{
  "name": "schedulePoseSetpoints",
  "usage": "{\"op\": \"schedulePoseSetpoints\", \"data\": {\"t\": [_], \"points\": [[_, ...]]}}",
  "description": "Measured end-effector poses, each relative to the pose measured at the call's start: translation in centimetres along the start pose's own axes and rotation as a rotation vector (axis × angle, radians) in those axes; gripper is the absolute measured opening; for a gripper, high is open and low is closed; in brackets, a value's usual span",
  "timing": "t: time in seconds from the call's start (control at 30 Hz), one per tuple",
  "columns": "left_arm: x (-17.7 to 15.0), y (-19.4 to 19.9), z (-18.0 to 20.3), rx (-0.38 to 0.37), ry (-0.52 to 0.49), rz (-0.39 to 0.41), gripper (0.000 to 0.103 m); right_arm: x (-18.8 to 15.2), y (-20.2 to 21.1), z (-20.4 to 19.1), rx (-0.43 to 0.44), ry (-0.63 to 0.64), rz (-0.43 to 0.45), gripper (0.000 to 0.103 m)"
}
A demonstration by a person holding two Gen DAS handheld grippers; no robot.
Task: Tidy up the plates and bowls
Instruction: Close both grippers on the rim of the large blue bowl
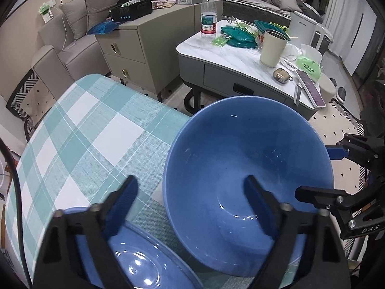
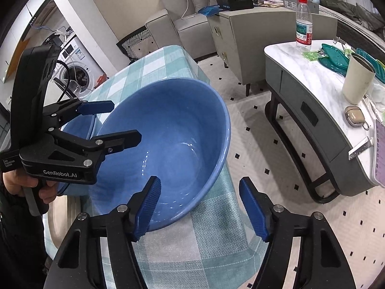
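A large blue bowl [image 1: 240, 156] [image 2: 173, 134] sits at the corner of the table with the teal checked cloth [image 1: 84, 132] [image 2: 216, 240]. My left gripper [image 1: 191, 204] [image 2: 126, 120] is open astride the bowl's left rim, one finger inside and one outside, with gaps on both sides. My right gripper [image 2: 201, 207] [image 1: 312, 172] is open astride the opposite rim, its left pad inside the bowl and its right pad well clear of the wall. A second blue dish [image 1: 134, 260] [image 2: 77, 125] lies beside the bowl, partly hidden under the left gripper.
A marble-topped side table [image 1: 235, 55] [image 2: 312, 77] stands beyond, carrying a water bottle [image 1: 208, 14], a cream cup [image 1: 273, 48] and teal containers. A grey cabinet [image 1: 144, 48] and a sofa [image 1: 60, 48] stand behind. The bowl is close to the table's edge over the patterned floor [image 2: 252, 144].
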State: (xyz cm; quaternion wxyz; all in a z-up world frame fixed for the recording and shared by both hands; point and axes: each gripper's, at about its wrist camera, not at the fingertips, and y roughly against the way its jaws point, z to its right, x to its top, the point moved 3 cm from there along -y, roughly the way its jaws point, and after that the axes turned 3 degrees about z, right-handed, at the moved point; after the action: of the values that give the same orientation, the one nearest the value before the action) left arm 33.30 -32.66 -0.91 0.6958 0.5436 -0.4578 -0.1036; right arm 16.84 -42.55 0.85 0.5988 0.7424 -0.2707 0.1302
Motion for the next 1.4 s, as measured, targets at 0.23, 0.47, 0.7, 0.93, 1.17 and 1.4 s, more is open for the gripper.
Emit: {"op": "schedulePoseSetpoints", "data": {"t": [0.23,0.47,0.7,0.93,1.17,1.4], "points": [[0.0,0.0,-0.3,0.018,-0.004,0.001,0.066,-0.2,-0.1,0.0,0.0,0.002,-0.005,0.068],[-0.1,0.1,-0.5,-0.007,-0.001,0.0,0.045,-0.2,-0.1,0.0,0.0,0.005,-0.005,0.068],[-0.2,0.1,-0.2,-0.008,-0.012,-0.003,0.037,-0.2,-0.1,-0.4,0.01,0.008,-0.007,0.064],[-0.4,0.4,-0.3,-0.001,-0.012,-0.006,0.031,-0.3,-0.4,-0.9,0.011,0.022,-0.016,0.058],[-0.4,0.6,-0.5,-0.006,-0.003,-0.011,0.029,-0.3,-0.2,-1.0,0.011,0.008,-0.009,0.049],[-0.4,1.0,-0.2,-0.005,0.007,-0.009,0.029,0.0,-0.1,-0.1,0.003,-0.056,-0.008,0.038]]}}
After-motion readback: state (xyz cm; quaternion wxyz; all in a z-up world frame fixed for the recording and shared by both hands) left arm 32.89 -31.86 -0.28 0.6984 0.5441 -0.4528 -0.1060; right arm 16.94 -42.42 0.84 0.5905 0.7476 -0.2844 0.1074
